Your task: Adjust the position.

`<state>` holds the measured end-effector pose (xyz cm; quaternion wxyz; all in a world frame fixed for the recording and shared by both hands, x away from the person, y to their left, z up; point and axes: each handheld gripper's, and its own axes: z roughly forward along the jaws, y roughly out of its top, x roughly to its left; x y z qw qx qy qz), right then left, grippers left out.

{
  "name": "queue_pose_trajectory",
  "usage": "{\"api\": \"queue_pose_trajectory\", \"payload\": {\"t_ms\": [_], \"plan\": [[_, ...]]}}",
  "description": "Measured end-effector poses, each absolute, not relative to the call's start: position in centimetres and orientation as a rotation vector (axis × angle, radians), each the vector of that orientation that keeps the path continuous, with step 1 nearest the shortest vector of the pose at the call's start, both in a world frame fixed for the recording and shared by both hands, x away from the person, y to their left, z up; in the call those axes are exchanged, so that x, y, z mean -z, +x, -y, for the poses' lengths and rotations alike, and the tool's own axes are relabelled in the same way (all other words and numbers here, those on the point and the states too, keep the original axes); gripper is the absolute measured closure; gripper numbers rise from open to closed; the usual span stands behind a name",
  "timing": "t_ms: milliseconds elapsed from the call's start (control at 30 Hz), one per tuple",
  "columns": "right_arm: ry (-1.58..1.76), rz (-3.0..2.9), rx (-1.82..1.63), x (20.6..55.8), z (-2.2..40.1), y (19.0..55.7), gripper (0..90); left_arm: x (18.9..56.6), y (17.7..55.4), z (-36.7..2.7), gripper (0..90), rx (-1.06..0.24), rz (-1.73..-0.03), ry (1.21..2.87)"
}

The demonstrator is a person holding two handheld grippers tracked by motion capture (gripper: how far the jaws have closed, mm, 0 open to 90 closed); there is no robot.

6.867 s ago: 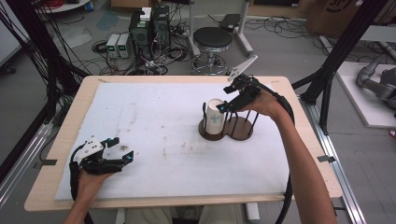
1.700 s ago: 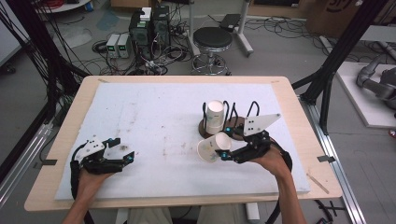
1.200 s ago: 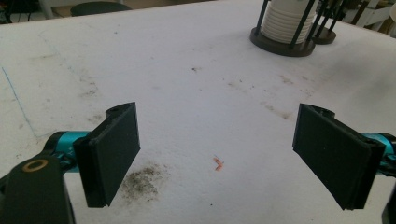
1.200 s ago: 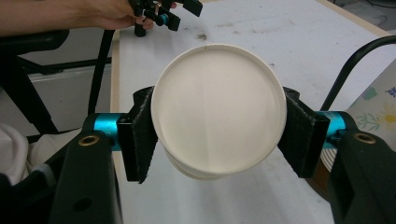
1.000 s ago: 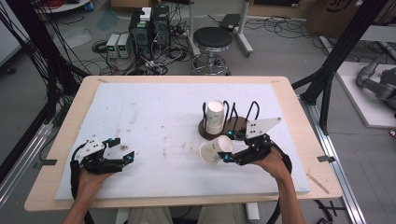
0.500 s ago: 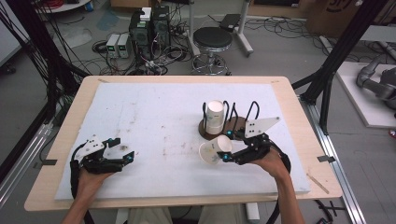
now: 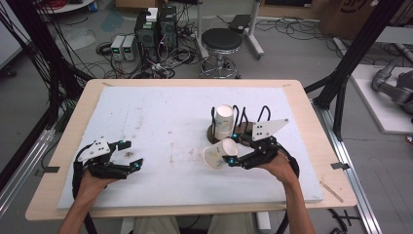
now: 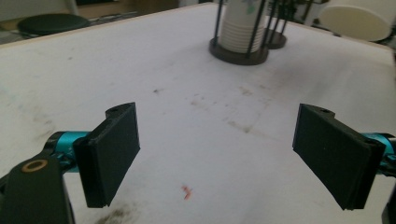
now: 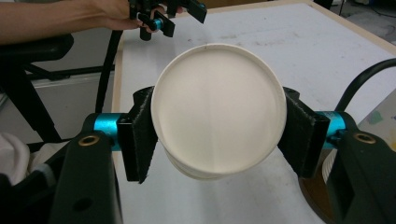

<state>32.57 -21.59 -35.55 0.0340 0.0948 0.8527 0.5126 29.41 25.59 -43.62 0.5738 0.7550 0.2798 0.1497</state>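
holding paper cup (image 7: 220,152) on its side, right gripper (image 7: 237,156) fingers (image 9: 138,135) clamp cup walls; long axis level, mouth toward left gripper (image 7: 127,155). cup hangs just above surface (image 7: 165,112), near wire rack (image 7: 229,124) with cup stack (image 7: 224,119). left fingers (image 8: 112,147) wide, empty, well apart from cup.

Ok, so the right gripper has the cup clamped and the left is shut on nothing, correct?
Not quite. The right gripper does clamp the cup, but the left gripper is open, not shut: the left gripper view shows its jaws wide apart over the table.
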Motion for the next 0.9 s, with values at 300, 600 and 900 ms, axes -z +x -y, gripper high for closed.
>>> {"api": "queue_pose_trajectory", "payload": {"t_ms": [300, 600, 900], "plan": [[0.278, -2.616, -1.622, 35.2, 21.3, 32.7, 36.9, 41.0, 30.4, -24.4, 14.7, -0.232, -0.481, 1.802], [0.222, -2.625, -1.674, 34.9, 19.9, 33.1, 36.9, 40.0, 31.1, -20.7, 14.7, -0.139, -0.347, 1.795], [0.148, -2.658, -1.686, 34.8, 17.7, 33.5, 36.9, 39.4, 31.4, -16.8, 14.7, -0.064, -0.247, 1.769]]}}
